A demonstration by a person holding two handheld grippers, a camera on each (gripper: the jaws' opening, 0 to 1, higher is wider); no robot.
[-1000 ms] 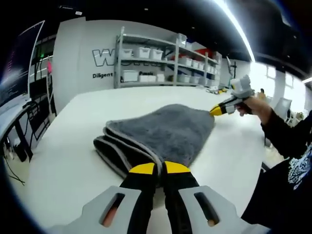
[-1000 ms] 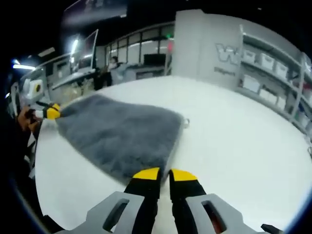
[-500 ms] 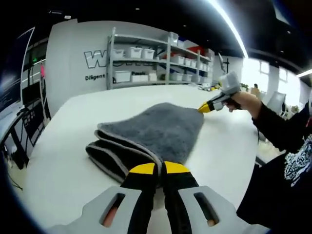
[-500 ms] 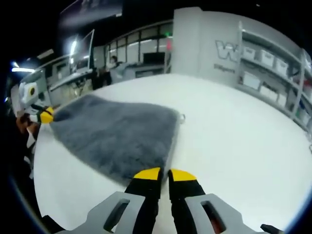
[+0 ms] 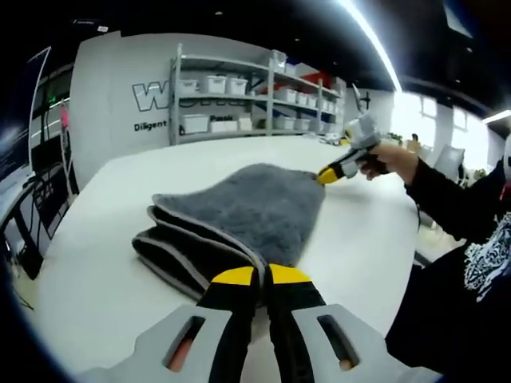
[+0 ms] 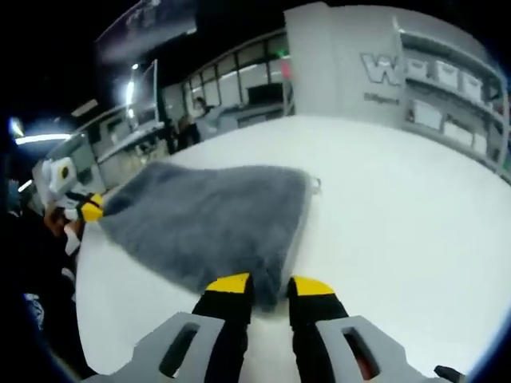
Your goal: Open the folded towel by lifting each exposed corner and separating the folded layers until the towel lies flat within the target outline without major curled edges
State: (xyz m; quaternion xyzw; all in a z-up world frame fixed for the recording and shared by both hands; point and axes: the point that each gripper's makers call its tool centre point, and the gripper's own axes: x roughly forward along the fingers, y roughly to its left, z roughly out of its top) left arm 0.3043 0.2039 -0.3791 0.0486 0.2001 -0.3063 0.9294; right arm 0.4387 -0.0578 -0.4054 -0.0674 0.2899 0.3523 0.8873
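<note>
Left gripper (image 5: 262, 275): jaws together on grey plush folded towel (image 5: 235, 211) corner | right gripper (image 6: 270, 286): jaws parted, straddling opposite corner (unclamped) | risk: pulling several layers together on white table (image 6: 399, 199).

The white table (image 5: 96, 263) lies bare on all sides of the grey towel (image 5: 239, 211), so the way is open to its edges from either side and from above. In the left gripper view the left gripper (image 5: 261, 276) is closed on the towel's near corner, with folded layers stacked just to its left. The right gripper (image 6: 270, 286) straddles the far corner with a gap between its tips. Storage shelves (image 5: 247, 100) stand well beyond the table
</note>
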